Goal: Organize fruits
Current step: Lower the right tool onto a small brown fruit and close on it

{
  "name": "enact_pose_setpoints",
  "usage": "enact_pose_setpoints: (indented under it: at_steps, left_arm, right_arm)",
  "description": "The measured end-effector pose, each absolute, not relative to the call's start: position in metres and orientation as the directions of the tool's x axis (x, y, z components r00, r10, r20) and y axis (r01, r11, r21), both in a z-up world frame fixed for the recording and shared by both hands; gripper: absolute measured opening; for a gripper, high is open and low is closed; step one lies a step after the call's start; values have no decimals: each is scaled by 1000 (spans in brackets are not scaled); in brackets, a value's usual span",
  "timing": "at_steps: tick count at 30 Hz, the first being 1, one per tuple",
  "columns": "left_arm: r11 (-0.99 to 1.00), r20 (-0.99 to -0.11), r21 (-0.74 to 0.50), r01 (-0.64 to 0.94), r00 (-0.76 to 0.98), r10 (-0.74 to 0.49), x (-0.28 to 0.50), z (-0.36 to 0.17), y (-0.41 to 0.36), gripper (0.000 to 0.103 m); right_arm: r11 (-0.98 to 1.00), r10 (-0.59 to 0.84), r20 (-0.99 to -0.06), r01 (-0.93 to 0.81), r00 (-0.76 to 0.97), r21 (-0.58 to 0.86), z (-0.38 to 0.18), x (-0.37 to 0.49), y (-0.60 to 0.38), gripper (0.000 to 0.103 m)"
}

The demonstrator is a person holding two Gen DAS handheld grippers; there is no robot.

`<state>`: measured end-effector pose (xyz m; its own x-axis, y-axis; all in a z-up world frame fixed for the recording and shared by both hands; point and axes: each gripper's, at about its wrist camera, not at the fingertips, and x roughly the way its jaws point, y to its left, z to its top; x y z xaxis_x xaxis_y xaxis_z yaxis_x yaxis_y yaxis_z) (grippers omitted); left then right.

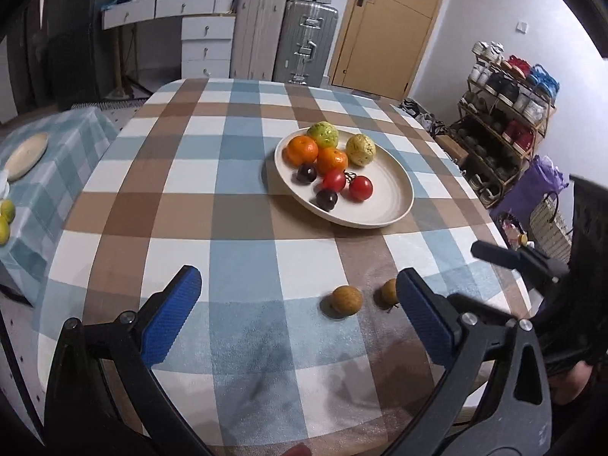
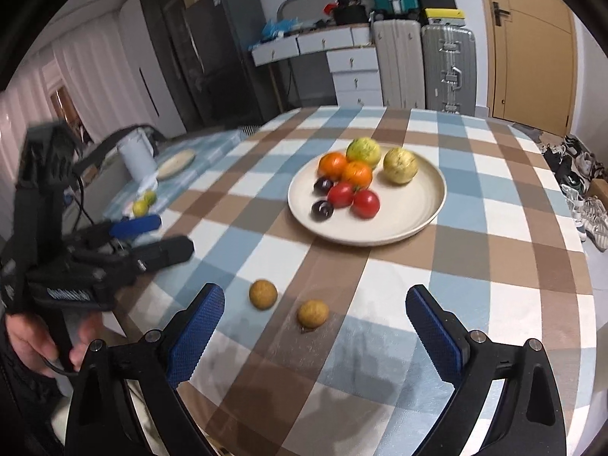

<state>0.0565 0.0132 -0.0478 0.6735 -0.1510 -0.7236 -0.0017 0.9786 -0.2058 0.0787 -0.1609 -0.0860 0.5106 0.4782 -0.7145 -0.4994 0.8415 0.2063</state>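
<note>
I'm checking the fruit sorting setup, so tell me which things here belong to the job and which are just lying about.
Part of the job:
- white plate of fruit
- two small brown fruits loose on the checked tablecloth
- left gripper, right gripper, both open and empty

Just lying about:
- suitcases
- shoe rack
- white drawers
- empty plate on the side table

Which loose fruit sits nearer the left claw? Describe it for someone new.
On the checked blue, brown and white tablecloth, look in front of the round cream plate of fruit. Two small round tan fruits lie loose there; it is the stemless one, farther from the tablecloth's near edge.
</note>
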Motion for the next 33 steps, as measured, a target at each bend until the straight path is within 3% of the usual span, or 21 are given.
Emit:
enact_pose_setpoints:
  at_steps: [10,14,19,24,31,33]
  left_arm:
    - [968,-752,-250,-16,633,-184,63,-52,17,102]
    - [971,-743,-238,5,643,-186,61,-48,11,102]
    - [971,-740,-240,23,643,-198,60,-47,5,102]
    - [970,-735,-237,47,645,-211,59,-44,1,102]
    - [969,-735,-243,53,642,-219,58,-44,0,102]
    - [969,-732,-238,58,645,-219,57,-43,-1,102]
  right_arm:
    - [837,437,-782,-519,445,172,-114,85,-146,98]
    - [836,422,-808,-521,411,172,-126,89,-142,83]
    - [838,413,-822,-517,393,174,-135,93,-140,82]
    - [840,433,-810,-503,395,203,-136,99,-141,73]
    - [837,443,-820,-494,362,235,-144,105,-140,48]
    - [839,438,-824,-493,359,231,-145,106,-139,46]
